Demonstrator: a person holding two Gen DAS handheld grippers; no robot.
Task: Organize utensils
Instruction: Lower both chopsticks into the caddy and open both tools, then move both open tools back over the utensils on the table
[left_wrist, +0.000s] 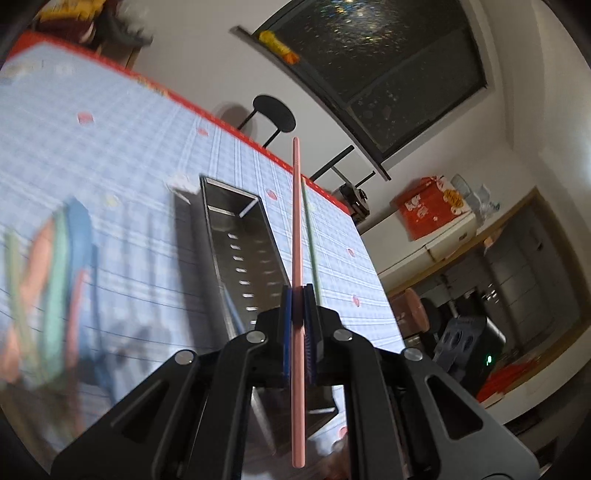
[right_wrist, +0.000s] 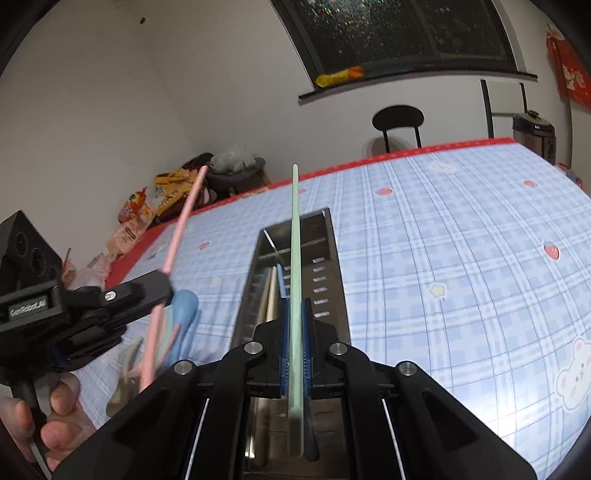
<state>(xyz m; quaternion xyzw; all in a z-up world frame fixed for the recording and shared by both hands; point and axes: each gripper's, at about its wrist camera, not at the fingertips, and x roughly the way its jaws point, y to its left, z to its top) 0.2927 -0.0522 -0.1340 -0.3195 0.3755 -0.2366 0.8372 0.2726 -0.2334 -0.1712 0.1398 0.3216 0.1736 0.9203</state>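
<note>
My pink chopstick (left_wrist: 297, 236) and green chopstick (right_wrist: 295, 266) each jut forward, pinched mid-length. The steel tray (right_wrist: 334, 258) lies open on the counter with several sticks inside (cream, blue). Blurred utensils (right_wrist: 173, 325) lie beside it.
</note>
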